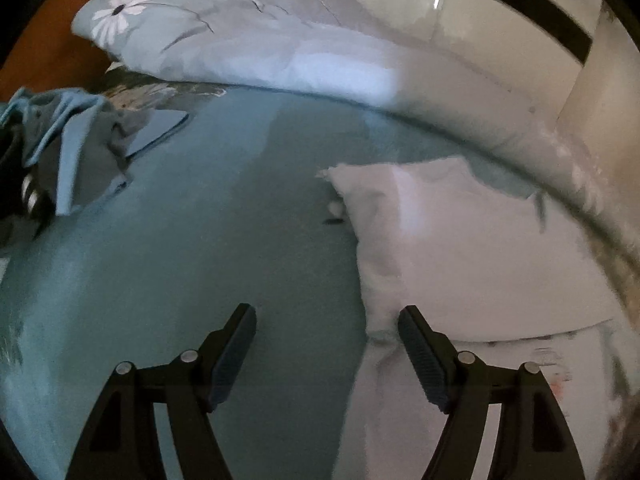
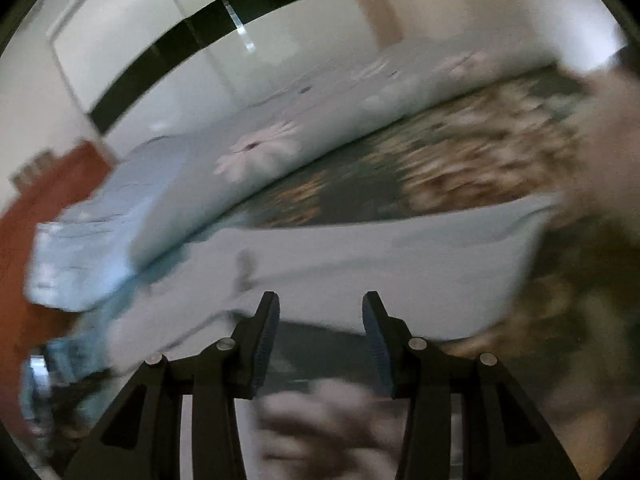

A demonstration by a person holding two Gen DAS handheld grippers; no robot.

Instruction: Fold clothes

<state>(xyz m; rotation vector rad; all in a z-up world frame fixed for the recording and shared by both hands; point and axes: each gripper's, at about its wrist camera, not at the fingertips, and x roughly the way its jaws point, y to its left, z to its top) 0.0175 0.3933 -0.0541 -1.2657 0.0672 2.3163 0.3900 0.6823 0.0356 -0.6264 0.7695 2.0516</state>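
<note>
In the left wrist view, a crumpled heap of teal and grey clothes [image 1: 76, 140] is lying at the far left on the bed [image 1: 208, 208], whose smooth teal sheet is filling the middle of the picture. Behind it a soft, puffy quilt [image 1: 224, 36] in pale blue with white daisy prints is bunching along the bed's far side, with glossy white cupboard doors [image 1: 500, 12] crossed by a dark band standing beyond. To the right a white garment [image 1: 452, 248] is lying flat and folded into a rough rectangle on the sheet. The left tool [image 1: 327, 322] is hovering with its jaws wide apart and nothing between them; its right ribbed pad is sitting over the garment's near left edge, though contact cannot be told.

The right wrist view is badly blurred. At the left the same quilt [image 2: 168, 192] is slumping; a dark floral bedcover [image 2: 460, 160] is spreading to the right. A pale folded cloth [image 2: 380, 256] is stretching across just ahead of the right tool [image 2: 320, 308], which is standing open and empty.
</note>
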